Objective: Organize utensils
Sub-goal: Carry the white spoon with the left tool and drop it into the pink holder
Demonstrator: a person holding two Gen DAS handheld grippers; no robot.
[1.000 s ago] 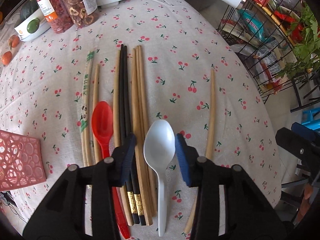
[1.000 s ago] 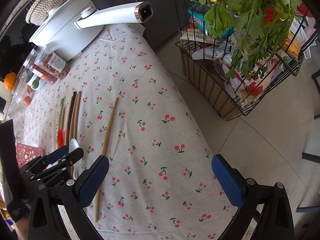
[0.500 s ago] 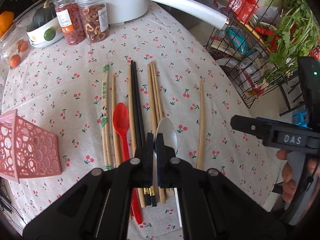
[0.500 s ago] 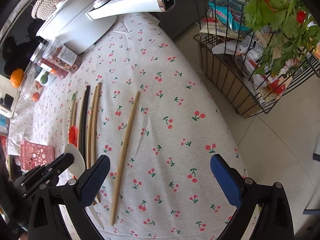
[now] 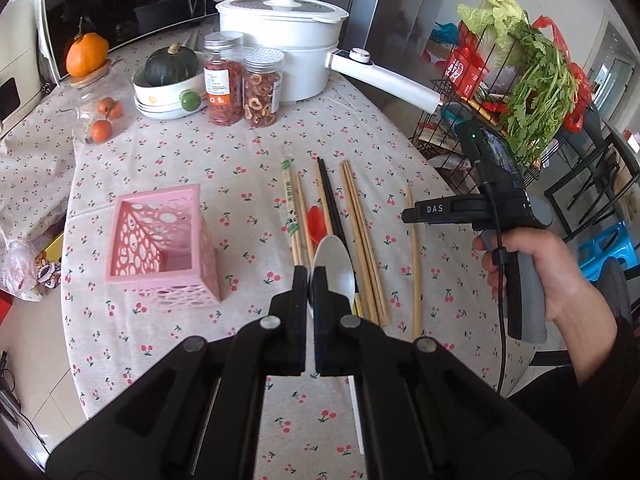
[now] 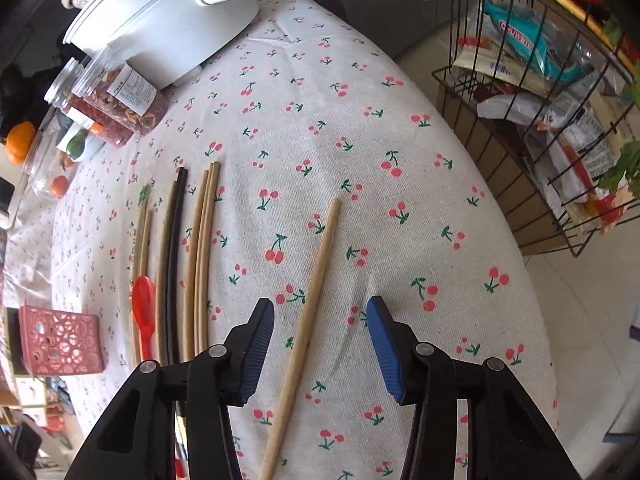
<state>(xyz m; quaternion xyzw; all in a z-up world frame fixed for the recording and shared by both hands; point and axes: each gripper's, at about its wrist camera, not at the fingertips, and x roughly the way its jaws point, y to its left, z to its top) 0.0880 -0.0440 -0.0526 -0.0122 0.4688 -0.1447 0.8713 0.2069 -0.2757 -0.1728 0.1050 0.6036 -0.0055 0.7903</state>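
My left gripper [image 5: 310, 280] is clamped on a white spoon [image 5: 334, 270], bowl sticking out ahead, lifted above the cherry-print tablecloth [image 5: 248, 152]. To the spoon's left stands a pink holder [image 5: 160, 240], open top tilted toward me. Past the spoon lie the chopsticks [image 5: 360, 240] and a red spoon [image 5: 316, 220] in a row. Right of them lies a lone chopstick [image 6: 316, 292]; my right gripper [image 6: 320, 340] straddles it, jaws closing, pads not touching

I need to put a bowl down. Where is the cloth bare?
Bare cloth lies right of the lone chopstick, toward the table edge, and in front of the pink basket. It is crowded around the jars and the chopstick row.
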